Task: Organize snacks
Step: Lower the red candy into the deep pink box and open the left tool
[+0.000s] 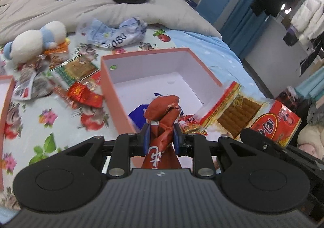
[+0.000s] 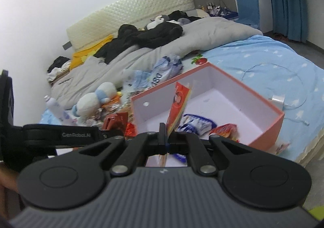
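Left gripper (image 1: 161,136) pinches a crinkled red wrapper (image 1: 164,112); right gripper (image 2: 167,136) clamps a flat, seemingly foil packet (image 2: 179,104).

Plain white wall (image 2: 50,5) behind cream quilted padded headboard (image 2: 131,15). Bed with rumpled grey duvet (image 2: 202,33), light-blue star-print sheet (image 2: 263,55). Blue curtains (image 2: 287,5) at right; grey floor (image 2: 316,47).

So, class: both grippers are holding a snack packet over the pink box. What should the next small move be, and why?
Probably open the left gripper and let its crumpled brown-red packet drop. It hangs clamped above the near edge of the pink box, where a blue packet and an orange one already lie. The right gripper, shut on a flat red packet, could follow.
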`<state>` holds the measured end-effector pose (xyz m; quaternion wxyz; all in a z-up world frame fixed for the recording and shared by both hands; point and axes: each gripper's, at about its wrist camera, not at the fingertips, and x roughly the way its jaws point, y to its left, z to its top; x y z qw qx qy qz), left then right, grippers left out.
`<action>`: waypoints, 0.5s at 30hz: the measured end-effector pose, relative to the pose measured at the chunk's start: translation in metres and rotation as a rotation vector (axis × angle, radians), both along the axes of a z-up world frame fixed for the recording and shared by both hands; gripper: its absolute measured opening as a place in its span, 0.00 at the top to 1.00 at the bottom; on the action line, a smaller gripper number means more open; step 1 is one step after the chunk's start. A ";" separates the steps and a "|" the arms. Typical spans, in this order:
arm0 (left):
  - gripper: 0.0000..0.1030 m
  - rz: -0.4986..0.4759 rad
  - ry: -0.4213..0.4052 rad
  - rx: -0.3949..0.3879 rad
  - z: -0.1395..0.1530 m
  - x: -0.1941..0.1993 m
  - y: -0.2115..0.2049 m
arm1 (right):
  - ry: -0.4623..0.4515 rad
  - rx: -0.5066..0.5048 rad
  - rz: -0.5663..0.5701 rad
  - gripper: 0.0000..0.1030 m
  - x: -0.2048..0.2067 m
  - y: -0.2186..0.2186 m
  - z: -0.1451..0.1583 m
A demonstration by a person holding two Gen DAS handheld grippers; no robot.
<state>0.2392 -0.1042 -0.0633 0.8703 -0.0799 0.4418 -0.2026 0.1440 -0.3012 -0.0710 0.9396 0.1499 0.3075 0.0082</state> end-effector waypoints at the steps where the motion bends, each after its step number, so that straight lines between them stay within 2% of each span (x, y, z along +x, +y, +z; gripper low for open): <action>1: 0.74 -0.010 0.003 0.001 -0.002 0.007 -0.006 | 0.007 -0.007 -0.005 0.97 0.006 -0.004 -0.003; 15: 0.74 -0.072 0.085 0.046 -0.048 0.106 -0.071 | 0.102 -0.048 -0.044 0.96 0.090 -0.053 -0.045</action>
